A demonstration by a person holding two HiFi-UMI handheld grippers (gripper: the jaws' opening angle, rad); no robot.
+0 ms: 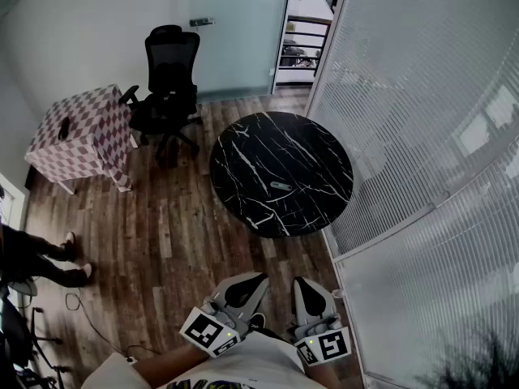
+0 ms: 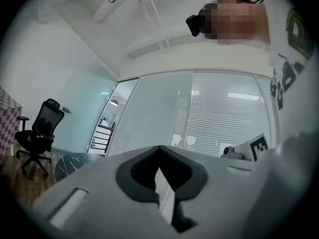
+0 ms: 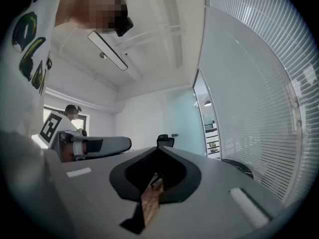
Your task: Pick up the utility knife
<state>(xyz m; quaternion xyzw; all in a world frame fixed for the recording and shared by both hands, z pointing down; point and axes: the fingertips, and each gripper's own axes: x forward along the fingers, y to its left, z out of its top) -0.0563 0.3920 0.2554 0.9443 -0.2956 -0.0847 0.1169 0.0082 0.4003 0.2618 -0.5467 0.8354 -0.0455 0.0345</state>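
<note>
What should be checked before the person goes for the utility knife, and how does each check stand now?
1. Target located: ok, the utility knife lies on the round black marble table.
2. Knife free of clutter: ok, nothing else shows on the tabletop.
3. Grippers near the knife: not ok, the left gripper and right gripper are held close to the body, with wooden floor between them and the table.
4. Jaws ready to grasp: not ok, both grippers are shut and empty.
5. Blade retracted: cannot tell, the knife is too small in the head view.
</note>
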